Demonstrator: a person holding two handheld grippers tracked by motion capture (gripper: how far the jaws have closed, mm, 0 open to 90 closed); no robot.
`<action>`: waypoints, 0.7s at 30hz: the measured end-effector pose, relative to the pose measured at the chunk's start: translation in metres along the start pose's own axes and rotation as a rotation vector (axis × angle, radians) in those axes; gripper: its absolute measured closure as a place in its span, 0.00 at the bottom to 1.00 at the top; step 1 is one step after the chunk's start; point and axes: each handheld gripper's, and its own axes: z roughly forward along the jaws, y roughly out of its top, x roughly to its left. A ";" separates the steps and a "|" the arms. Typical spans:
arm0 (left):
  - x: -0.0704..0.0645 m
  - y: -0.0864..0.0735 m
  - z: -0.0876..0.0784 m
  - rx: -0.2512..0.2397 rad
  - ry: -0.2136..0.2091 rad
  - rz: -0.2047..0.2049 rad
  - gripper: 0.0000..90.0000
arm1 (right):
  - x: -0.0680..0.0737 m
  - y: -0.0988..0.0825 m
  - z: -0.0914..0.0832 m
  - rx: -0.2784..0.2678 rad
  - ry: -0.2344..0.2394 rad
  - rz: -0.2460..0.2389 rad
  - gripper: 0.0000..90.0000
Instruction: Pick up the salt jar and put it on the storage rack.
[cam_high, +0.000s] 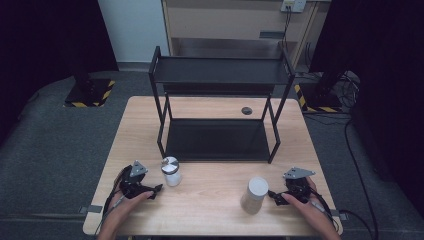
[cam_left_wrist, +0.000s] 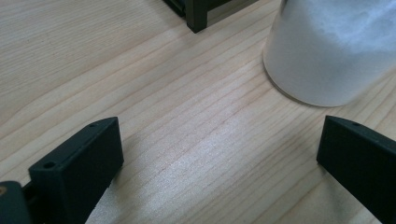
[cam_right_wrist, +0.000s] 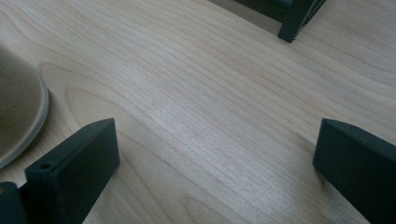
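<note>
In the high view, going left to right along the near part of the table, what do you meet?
Left gripper → small clear jar with silver lid → taller beige jar with white lid → right gripper.

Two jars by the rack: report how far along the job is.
Done: nothing; the black rack has both shelves bare. In hand: the left gripper and right gripper rest open beside the silver-lidded jar and white-lidded jar, gripping neither. Left, probably: grasping and shelving both.

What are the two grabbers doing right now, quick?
Left gripper: open, holding nothing, beside the small jar.
Right gripper: open, holding nothing, beside the tall jar.
</note>
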 end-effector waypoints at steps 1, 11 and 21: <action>0.000 0.000 0.000 0.000 0.000 0.000 0.00 | 0.000 0.000 0.000 0.000 0.000 0.000 0.01; 0.000 0.000 0.000 0.000 -0.002 0.002 0.00 | 0.000 0.000 0.000 0.000 0.000 0.000 0.01; 0.001 0.001 -0.001 0.003 -0.018 0.018 0.00 | 0.001 0.000 0.000 0.000 -0.003 0.002 0.01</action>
